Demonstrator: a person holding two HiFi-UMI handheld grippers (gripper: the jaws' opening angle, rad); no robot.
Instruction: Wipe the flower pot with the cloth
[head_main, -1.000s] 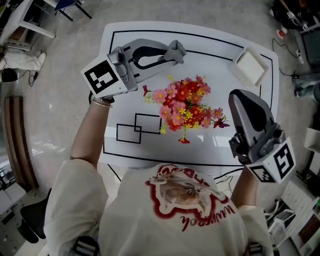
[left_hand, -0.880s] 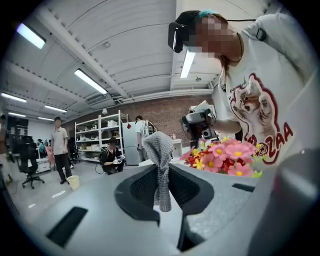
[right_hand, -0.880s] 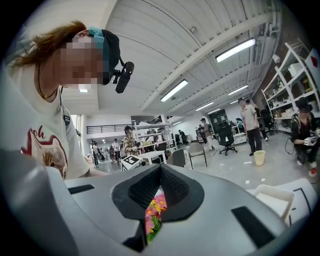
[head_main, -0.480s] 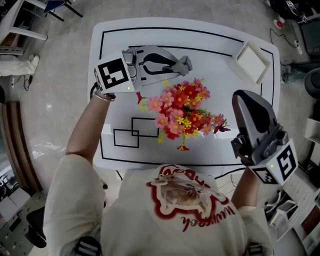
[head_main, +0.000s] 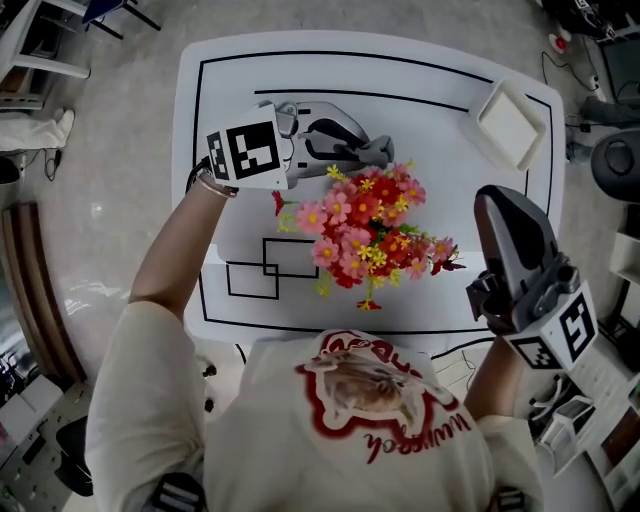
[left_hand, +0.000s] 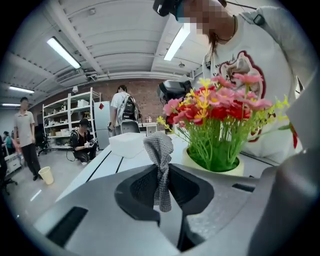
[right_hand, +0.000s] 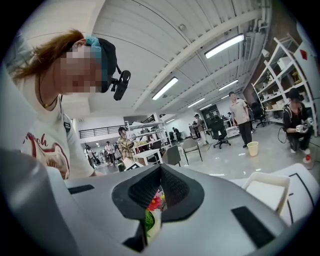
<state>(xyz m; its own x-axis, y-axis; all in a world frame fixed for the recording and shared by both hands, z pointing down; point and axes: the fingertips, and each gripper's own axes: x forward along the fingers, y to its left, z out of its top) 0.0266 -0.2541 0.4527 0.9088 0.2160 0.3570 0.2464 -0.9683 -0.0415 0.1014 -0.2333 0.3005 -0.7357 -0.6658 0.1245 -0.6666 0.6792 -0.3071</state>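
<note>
On the white table (head_main: 190, 180), pretty much dead center in the head view, sits the bunch of red, pink and yellow flowers (head_main: 365, 230), and the blooms spread so wide that they cover the pot from above. You only get the cream flower pot (left_hand: 238, 170) in the left gripper view, under the green stems. The left gripper (head_main: 385, 152) is at about 12 o'clock from the flowers, lying low and pointing toward 3 o'clock, tip just beside the top blooms. Its jaws are clamped on the grey cloth (left_hand: 160, 165), which sticks up in a little twisted tuft and hangs down between the pads; the cloth is near the pot rim, but I can't tell if it touches. The right gripper (head_main: 497, 200) is over at 3 to 4 o'clock from the flowers, near the table edge, well apart from the pot. Its jaws are closed with nothing in them, just a thin slit with a bit of flower and pot showing through. Other stuff: a white tray (head_main: 508, 122) at 2 o'clock near the far corner, and two overlapping black-outlined rectangles (head_main: 270, 265) at 8 o'clock from the flowers. Behind the table there are shelves (left_hand: 65, 120), a small bucket (left_hand: 46, 175) on the floor, and people standing around.
</note>
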